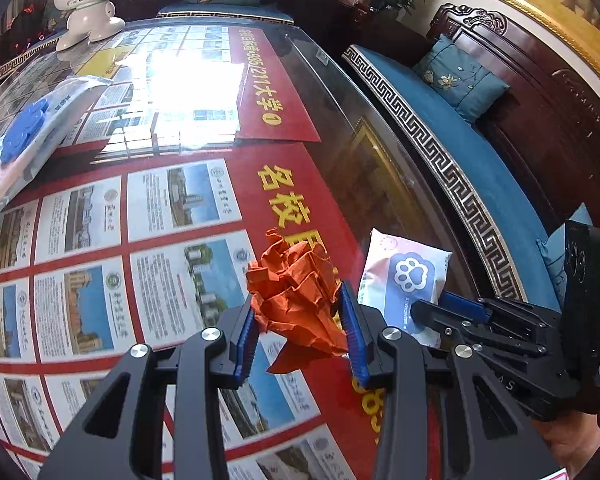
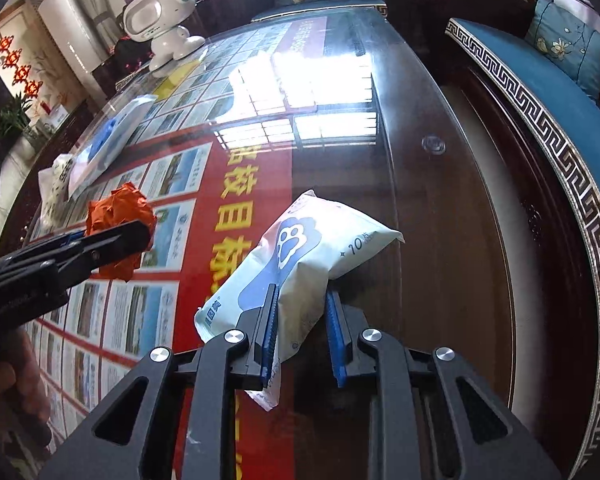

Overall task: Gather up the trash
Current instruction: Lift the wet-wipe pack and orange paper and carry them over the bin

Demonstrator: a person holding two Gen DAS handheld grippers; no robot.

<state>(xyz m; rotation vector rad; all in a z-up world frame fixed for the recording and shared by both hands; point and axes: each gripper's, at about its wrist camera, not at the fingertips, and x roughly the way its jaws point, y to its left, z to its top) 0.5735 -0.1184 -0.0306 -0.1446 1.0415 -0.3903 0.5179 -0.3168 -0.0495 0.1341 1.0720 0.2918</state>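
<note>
My left gripper is shut on a crumpled orange paper ball and holds it just above the glass-topped table. In the right wrist view the ball shows at the left, clamped by the left gripper. My right gripper is shut on a white wet-wipe pack with a blue paw print, held over the table's right side. In the left wrist view the pack sits right of the ball, with the right gripper on it.
A larger wipe pack with a blue lid lies at the table's left, also seen in the right wrist view. A white toy robot stands at the far end. A blue-cushioned wooden sofa runs along the right.
</note>
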